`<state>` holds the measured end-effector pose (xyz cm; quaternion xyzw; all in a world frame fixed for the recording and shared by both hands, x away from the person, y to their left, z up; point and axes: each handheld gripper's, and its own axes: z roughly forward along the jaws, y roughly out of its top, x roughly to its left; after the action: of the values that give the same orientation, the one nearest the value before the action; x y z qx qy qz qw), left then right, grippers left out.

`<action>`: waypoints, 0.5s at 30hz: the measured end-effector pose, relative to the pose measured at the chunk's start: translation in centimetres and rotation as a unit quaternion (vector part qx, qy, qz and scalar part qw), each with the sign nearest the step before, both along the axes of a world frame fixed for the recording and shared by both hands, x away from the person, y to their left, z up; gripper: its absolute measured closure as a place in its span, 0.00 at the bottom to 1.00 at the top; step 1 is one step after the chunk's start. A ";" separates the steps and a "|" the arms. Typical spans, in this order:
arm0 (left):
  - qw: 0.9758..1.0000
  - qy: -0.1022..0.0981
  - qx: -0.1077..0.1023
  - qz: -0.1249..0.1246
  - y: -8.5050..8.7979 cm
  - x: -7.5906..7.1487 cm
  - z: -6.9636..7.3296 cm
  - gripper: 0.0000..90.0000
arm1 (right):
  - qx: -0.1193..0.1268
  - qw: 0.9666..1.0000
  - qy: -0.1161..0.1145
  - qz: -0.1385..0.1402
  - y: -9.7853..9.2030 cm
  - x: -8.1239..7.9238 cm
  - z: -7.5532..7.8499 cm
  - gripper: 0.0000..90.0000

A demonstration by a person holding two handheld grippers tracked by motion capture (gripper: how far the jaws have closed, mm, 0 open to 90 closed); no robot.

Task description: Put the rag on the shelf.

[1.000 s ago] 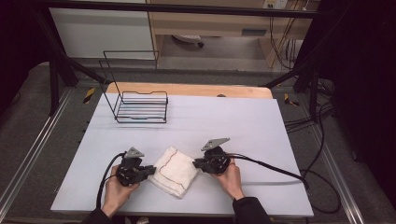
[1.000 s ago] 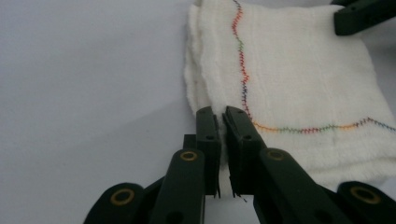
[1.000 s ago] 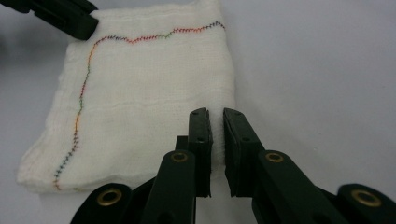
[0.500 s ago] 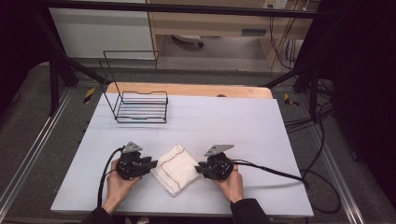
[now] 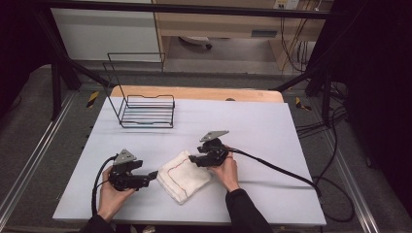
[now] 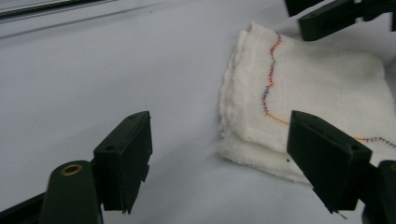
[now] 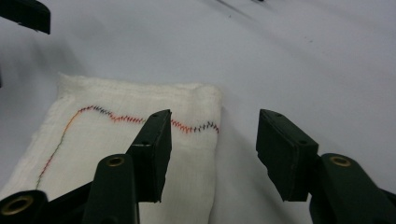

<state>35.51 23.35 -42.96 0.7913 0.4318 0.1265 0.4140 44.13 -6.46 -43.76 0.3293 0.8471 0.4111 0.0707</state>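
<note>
- The counter (image 5: 272, 126), covered in white, carries everything here.
- A black wire rack (image 5: 145, 109) stands toward the far left part of the counter, well apart from the hands.
- A folded white cloth (image 5: 183, 174) with a wavy coloured stitch line lies flat on the near middle of the counter, between the two hands.
- The left claw (image 5: 151, 175) sits just beside the cloth's left edge; its jaws have just been opening and stand released, with bare counter between them.
- The right claw (image 5: 193, 158) is at the cloth's far right corner; its jaws have just been opening, released, one above the cloth and one past its edge, gripping nothing.
</note>
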 end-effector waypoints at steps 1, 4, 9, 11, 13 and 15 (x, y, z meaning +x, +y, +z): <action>1.000 -0.001 0.002 -0.004 -0.1 0.0 -0.1 0.21 | 0.001 1.000 0.001 0.002 0.3 0.3 -0.2 0.53; 1.000 -0.001 0.000 -0.008 -0.2 0.1 -0.1 0.16 | 0.001 1.000 0.005 0.001 1.2 0.8 -0.7 0.58; 1.000 -0.002 -0.002 -0.007 -0.2 0.1 -0.1 0.13 | 0.000 1.000 0.014 0.004 2.1 1.5 -1.1 0.67; 1.000 -0.002 -0.003 -0.005 -0.1 0.1 -0.1 0.13 | -0.001 1.000 0.018 0.005 2.2 1.5 -1.2 0.68; 1.000 0.001 -0.004 -0.001 -0.1 0.2 -0.2 0.13 | 0.003 0.999 0.032 0.010 2.3 1.5 -1.3 0.76; 1.000 0.005 -0.003 0.000 0.0 0.2 -0.2 0.13 | 0.005 0.999 0.040 0.010 2.3 1.5 -1.3 0.82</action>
<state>35.76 23.32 -43.21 0.7906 0.4343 0.1208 0.4143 45.60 -4.19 -45.05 0.3372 0.8505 0.4025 0.0311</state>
